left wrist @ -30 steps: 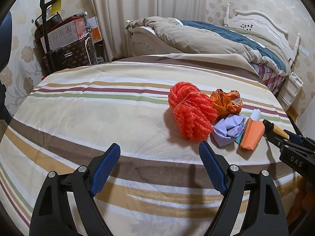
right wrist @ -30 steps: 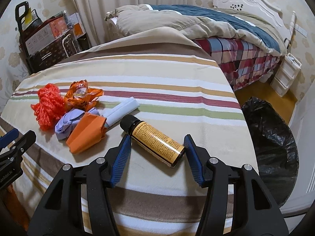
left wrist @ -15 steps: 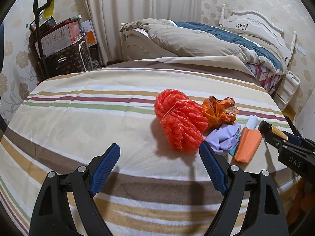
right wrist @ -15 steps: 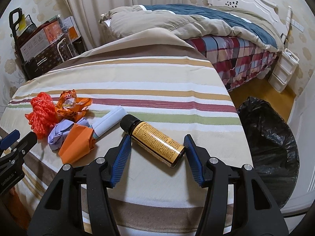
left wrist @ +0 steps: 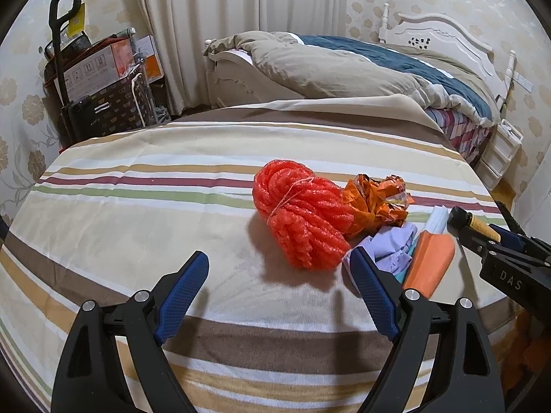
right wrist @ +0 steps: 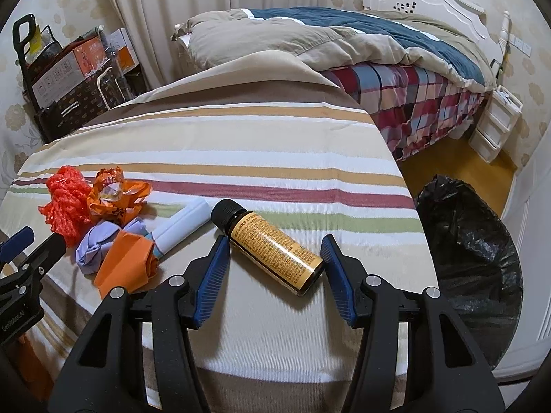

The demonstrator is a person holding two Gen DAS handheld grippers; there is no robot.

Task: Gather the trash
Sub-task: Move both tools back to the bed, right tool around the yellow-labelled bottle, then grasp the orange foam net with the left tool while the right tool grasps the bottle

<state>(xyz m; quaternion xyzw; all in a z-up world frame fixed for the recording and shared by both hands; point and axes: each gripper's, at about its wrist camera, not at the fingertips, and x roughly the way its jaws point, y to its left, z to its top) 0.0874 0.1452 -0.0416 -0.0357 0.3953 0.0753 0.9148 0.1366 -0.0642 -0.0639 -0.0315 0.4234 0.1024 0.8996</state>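
Observation:
My right gripper point(right wrist: 273, 251) is shut on a brown bottle point(right wrist: 275, 244) with a yellow label and black cap, held slantwise just above the striped tablecloth point(right wrist: 241, 137). In the left wrist view that bottle point(left wrist: 477, 227) shows at the right edge. My left gripper point(left wrist: 277, 261) stands open and empty, its fingers just short of a red-orange foam net bundle point(left wrist: 303, 220). Right of the net lie a crumpled orange wrapper point(left wrist: 375, 203), lilac crumpled paper point(left wrist: 392, 247), a folded orange paper point(left wrist: 430, 261) and a white roll point(left wrist: 439, 218).
A bin lined with a black bag point(right wrist: 471, 251) stands on the floor right of the table. Behind the table is a bed point(right wrist: 344, 41) with a beige and blue quilt. Boxes and a trolley point(left wrist: 100, 86) fill the far left corner. White drawers point(right wrist: 496, 124) sit by the bed.
The left wrist view has drifted, so the net bundle now sits lower and closer to the left fingers. The bottle stays fixed between the right fingers while the table shifts slightly behind it.

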